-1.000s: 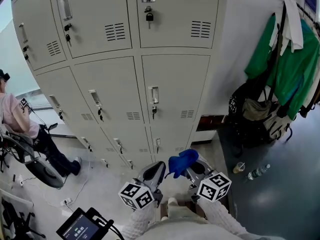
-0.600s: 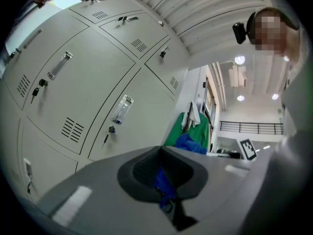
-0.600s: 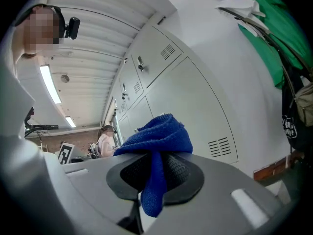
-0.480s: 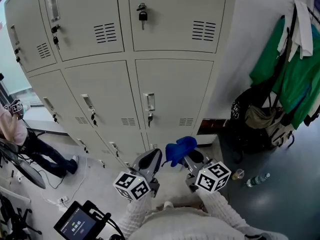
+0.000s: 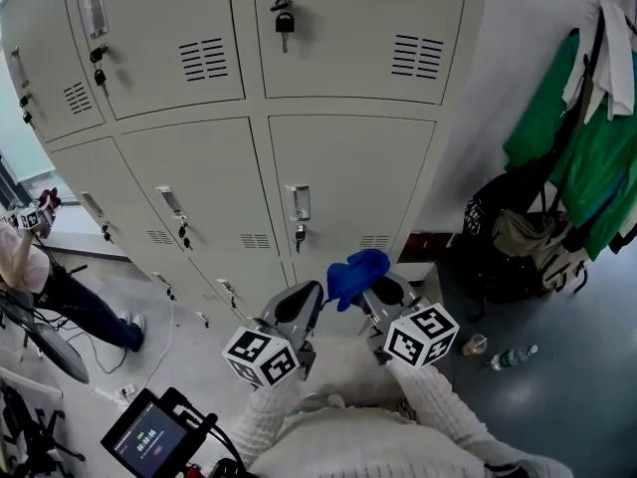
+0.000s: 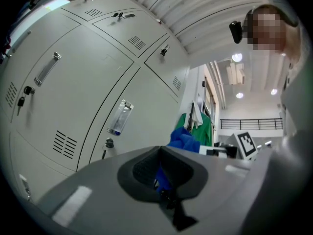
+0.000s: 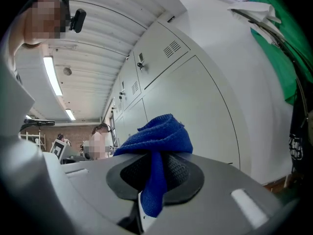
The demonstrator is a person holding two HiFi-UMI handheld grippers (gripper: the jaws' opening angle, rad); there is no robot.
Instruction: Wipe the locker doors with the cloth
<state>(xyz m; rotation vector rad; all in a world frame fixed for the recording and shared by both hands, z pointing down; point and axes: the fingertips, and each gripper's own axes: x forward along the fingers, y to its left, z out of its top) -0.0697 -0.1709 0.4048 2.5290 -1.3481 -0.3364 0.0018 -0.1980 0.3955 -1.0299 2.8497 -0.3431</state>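
Gripping the cloth (image 5: 356, 273), the right tool (image 5: 378, 293) sits at 5 o'clock in the head view, its jaws clamped on a fold of the blue fabric. In the right gripper view the cloth (image 7: 157, 140) bunches above the right tool (image 7: 155, 175), and one strip runs down between the closed pads. The cloth is in front of the lowest doors of the lockers (image 5: 338, 177). No view shows whether it touches them.

The left tool (image 5: 303, 299) is at 6 o'clock, just beside the right one and apart from the cloth. In the left gripper view the left tool (image 6: 164, 173) has its jaws drawn together to a thin slit. A sliver of blue shows in that slit, and what it is cannot be told. The cloth (image 6: 185, 140) shows past it at 1 o'clock, with the lockers (image 6: 88, 97) from 8 to 12 o'clock.

Pale grey lockers fill the head view from 9 to 1 o'clock, with all doors closed. A padlock (image 5: 284, 23) hangs on the door at 12 o'clock. Green clothes (image 5: 567, 137) hang at 2 o'clock above a black bag (image 5: 498, 232). On the floor (image 5: 557, 406) at 4 o'clock a bottle (image 5: 513, 357) lies near a cup (image 5: 476, 345). A screen (image 5: 151, 441) is at 7 o'clock, and another person (image 5: 25, 262) is at 9 o'clock.
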